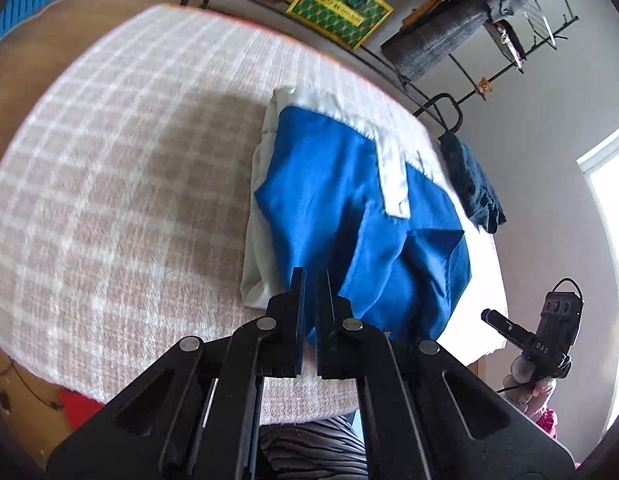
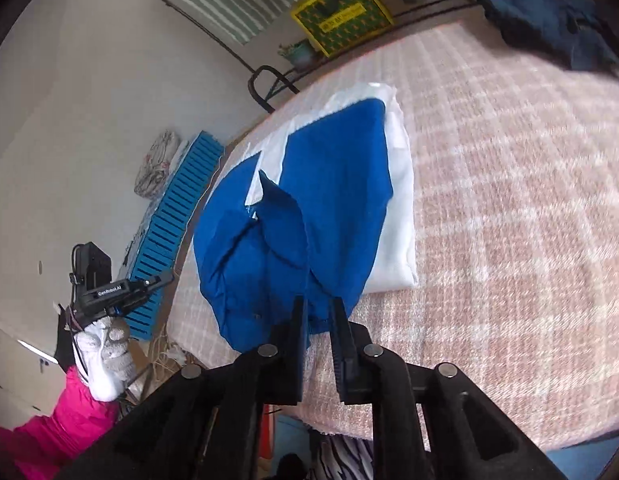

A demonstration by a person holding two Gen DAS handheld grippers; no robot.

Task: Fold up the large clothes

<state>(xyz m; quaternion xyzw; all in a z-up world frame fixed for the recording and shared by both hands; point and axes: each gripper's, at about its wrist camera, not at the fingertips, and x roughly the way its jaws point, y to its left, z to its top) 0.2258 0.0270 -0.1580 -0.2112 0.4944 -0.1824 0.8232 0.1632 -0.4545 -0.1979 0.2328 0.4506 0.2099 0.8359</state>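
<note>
A blue and white garment point(image 1: 349, 200) point(image 2: 329, 200) lies in a rumpled fold on the pink checked bed cover point(image 1: 129, 160) point(image 2: 509, 200), with one blue corner sticking up. My left gripper point(image 1: 312, 276) hovers over the garment's near edge with its jaws shut and nothing caught between them. In the right wrist view it point(image 2: 165, 278) sits in a gloved hand off the bed's left side. My right gripper point(image 2: 318, 302) stands slightly open above the garment's near hem. Blue cloth shows through the gap, but the pads do not press on it. In the left wrist view it point(image 1: 487, 314) hangs apart from the garment.
A dark blue garment point(image 1: 475, 184) point(image 2: 549, 24) lies at the bed's far edge by a black metal rail. A yellow and green box point(image 1: 341, 4) stands behind the bed. A blue slatted crate point(image 2: 177, 216) leans beside it. A pink sleeve point(image 2: 61, 420) is at lower left.
</note>
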